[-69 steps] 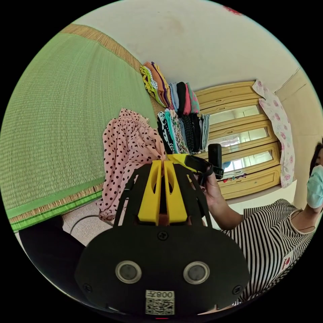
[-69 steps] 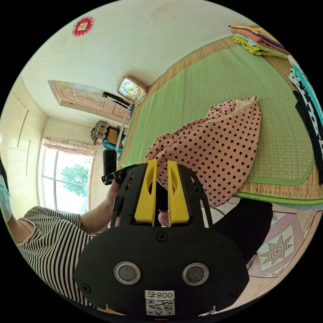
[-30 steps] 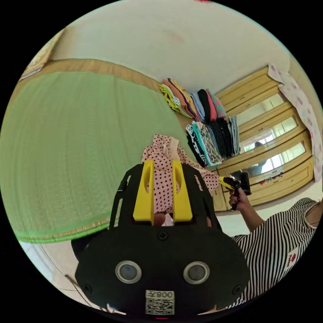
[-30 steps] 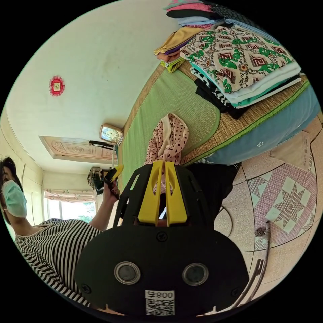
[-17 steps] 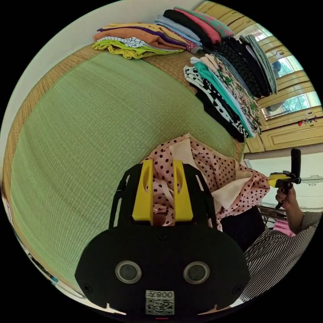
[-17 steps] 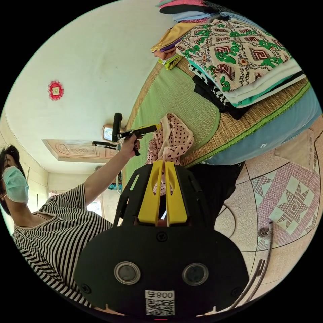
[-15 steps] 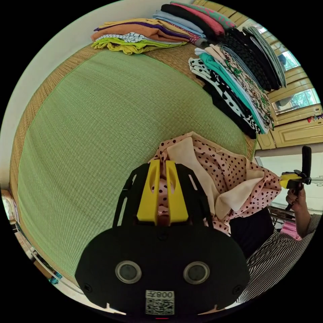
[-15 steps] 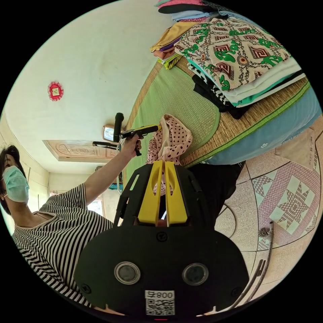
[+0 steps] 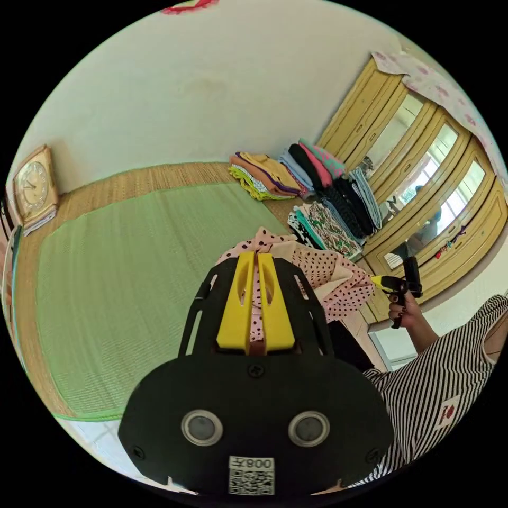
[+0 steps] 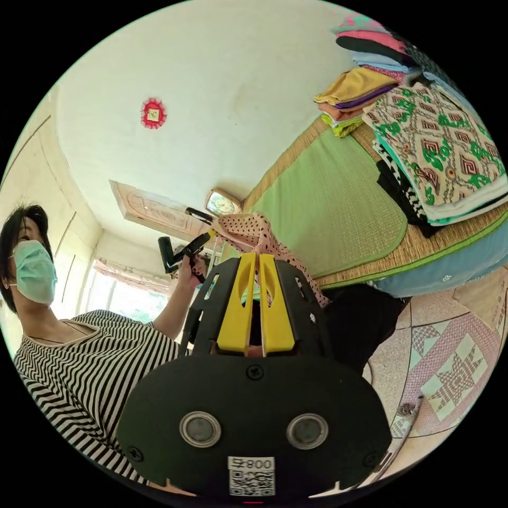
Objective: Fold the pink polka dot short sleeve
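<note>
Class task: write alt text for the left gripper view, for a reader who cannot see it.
The left claw is shut on the pink polka dot top, lifted above a green mat. Folded clothes are stacked beyond, beside a yellow wardrobe.

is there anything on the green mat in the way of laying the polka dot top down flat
Nothing visible blocks it. The green mat lies bare beside the polka dot top, which both grippers hold. The folded clothes sit stacked off the mat's far corner.

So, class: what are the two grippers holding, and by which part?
Both hold the pink polka dot garment: left gripper and right gripper, each shut on a fabric edge.
</note>
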`<action>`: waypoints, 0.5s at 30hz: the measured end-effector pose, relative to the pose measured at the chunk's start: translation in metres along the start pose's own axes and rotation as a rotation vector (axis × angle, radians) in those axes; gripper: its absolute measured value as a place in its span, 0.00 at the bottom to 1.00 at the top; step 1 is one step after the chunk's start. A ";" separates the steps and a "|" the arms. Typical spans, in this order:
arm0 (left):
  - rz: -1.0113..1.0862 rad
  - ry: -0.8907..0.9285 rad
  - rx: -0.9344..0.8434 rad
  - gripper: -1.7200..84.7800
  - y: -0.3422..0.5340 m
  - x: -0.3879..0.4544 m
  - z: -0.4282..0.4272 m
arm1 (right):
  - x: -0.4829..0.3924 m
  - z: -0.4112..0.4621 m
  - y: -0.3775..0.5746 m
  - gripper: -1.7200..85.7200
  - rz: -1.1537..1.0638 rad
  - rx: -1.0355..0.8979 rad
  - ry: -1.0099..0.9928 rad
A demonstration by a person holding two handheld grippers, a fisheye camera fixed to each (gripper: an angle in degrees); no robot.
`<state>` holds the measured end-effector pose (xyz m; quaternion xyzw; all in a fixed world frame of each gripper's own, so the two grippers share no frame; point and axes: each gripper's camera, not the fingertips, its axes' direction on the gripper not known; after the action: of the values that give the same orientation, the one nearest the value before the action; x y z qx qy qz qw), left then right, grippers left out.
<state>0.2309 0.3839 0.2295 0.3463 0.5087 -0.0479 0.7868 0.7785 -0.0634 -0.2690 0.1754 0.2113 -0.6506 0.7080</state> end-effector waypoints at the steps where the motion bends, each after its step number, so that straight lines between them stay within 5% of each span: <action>1: -0.006 -0.020 0.060 0.03 0.017 0.010 -0.037 | -0.007 -0.003 0.004 0.03 -0.024 0.008 -0.003; 15: 0.145 -0.119 0.684 0.03 0.190 0.174 -0.348 | -0.196 -0.096 0.119 0.03 -0.666 0.267 -0.077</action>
<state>0.1281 0.7826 0.0946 0.6214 0.3905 -0.1798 0.6550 0.8773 0.1633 -0.2503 0.1633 0.1433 -0.8736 0.4355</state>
